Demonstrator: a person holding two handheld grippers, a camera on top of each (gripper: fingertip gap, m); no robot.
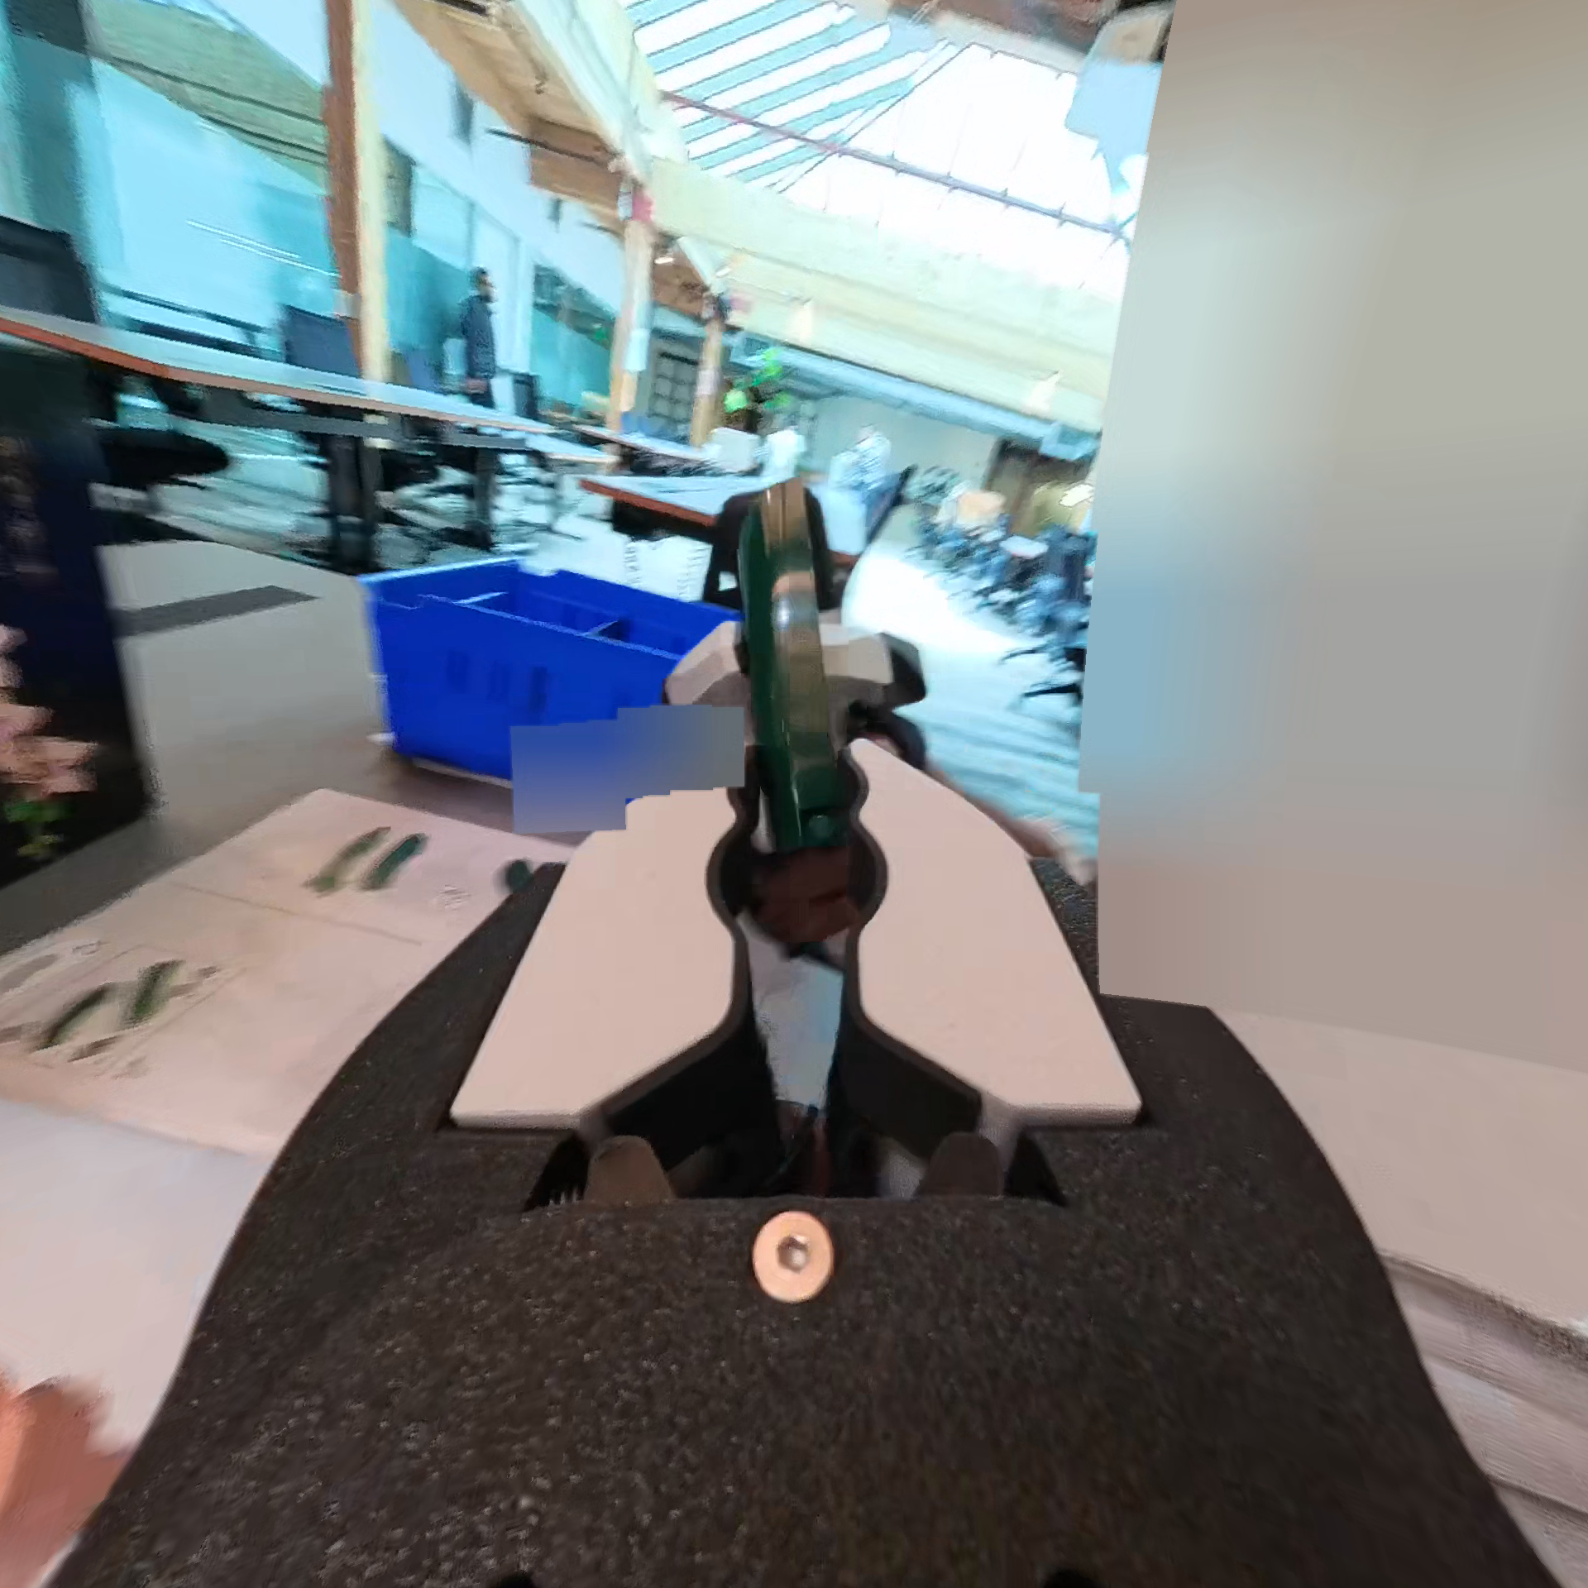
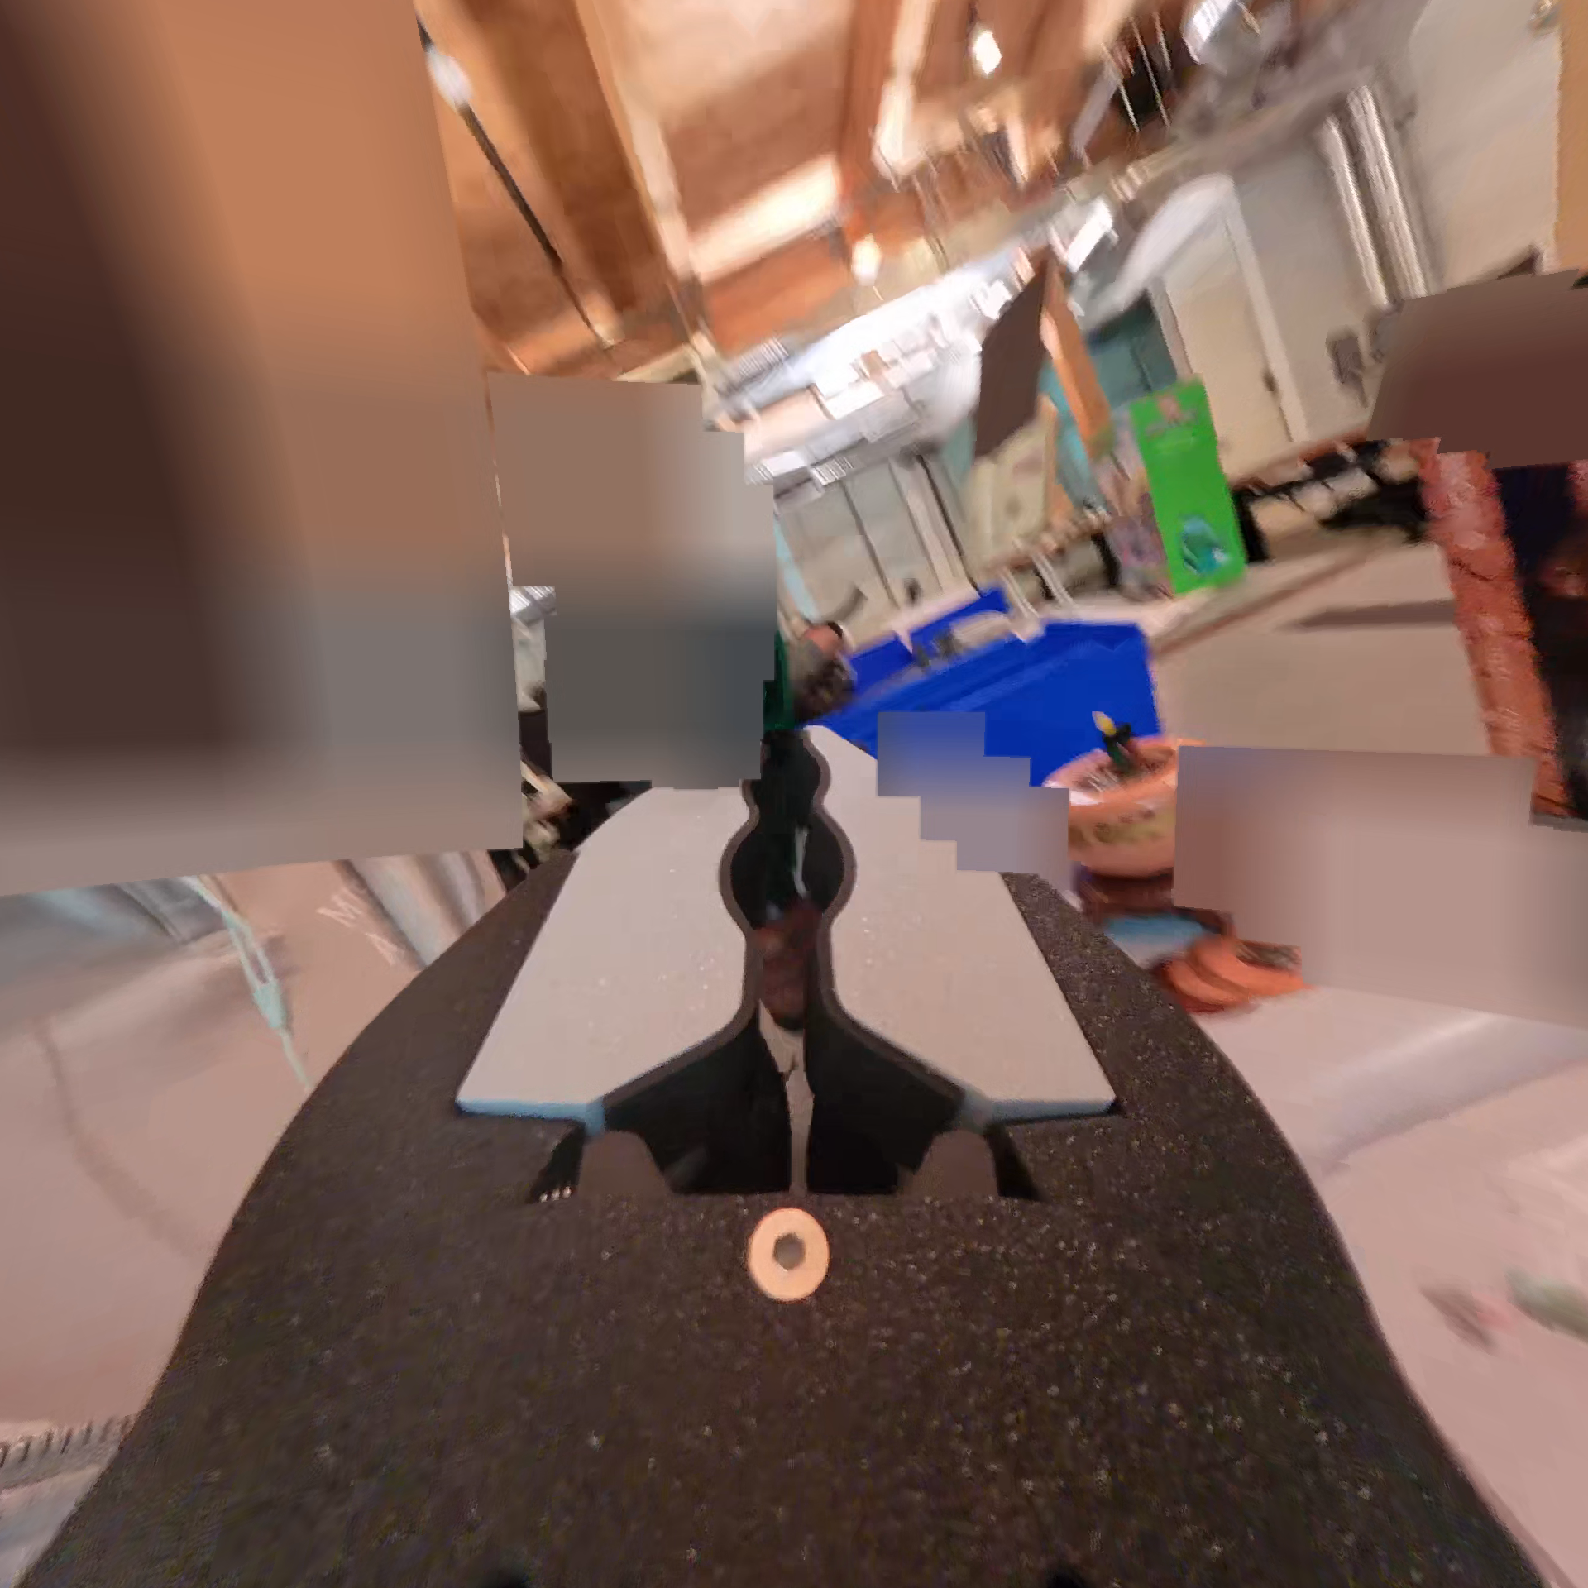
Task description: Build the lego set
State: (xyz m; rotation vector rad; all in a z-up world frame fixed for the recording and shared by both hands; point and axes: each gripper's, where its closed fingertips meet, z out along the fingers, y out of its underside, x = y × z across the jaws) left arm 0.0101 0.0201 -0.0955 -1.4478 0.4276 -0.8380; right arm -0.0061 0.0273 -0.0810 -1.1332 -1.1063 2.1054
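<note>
1. Two grippers are raised off the table and meet on one small lego build, with the blue bin as the landmark behind them.
2. In the left wrist view, the left gripper (image 1: 795, 859) has its pale fingers (image 1: 644, 962) drawn close together, pinching a dark green leaf piece (image 1: 784, 687) joined to a brown piece (image 1: 803, 902) at its base.
3. That leaf piece stands upright out of the fingertips, just in front of the blue bin (image 1: 516, 662) and to its right.
4. Beyond the leaf, also right of the bin, the tips of the right gripper (image 1: 790, 666) close on the same leaf from the far side.
5. An open instruction booklet (image 1: 258, 928) lies flat on the table in front of the bin, on the near side, showing green printed shapes.
6. In the right wrist view, the right gripper (image 2: 786, 773) is likewise narrowed to a thin gap; a dark green piece (image 2: 786, 799) and a brown piece (image 2: 786, 954) show in that gap, so it grips the build, though blur hides the contact.
7. Here the blue bin (image 2: 1031, 679) sits just behind the fingertips.
8. A pink flower pot model (image 2: 1117, 816) stands in front of the bin to its right, with flat orange pieces (image 2: 1220, 971) near its foot.
</note>
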